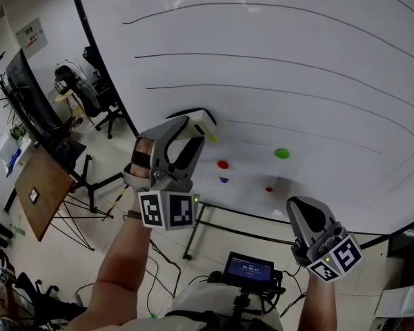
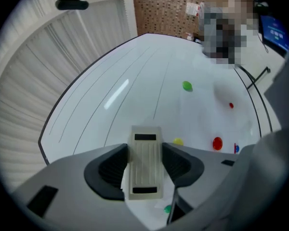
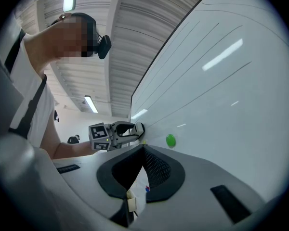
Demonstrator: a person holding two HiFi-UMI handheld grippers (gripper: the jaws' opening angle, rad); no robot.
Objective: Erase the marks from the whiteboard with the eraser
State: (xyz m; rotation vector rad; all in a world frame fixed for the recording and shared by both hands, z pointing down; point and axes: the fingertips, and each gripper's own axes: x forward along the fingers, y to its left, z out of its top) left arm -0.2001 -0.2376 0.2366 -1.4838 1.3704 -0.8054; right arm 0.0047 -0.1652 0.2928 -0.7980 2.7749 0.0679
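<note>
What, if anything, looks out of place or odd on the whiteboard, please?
Nothing looks damaged or spilled. The one oddity is a faint grey smear on the whiteboard beside the small red dot, as if partly wiped. The eraser sits straight in the left gripper.

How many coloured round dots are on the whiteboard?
5: a yellow dot beside the white ribbed eraser, a large red dot below it, a small blue dot under that, a large green dot farther right, a small red dot below the green. The eraser may hide more.
</note>
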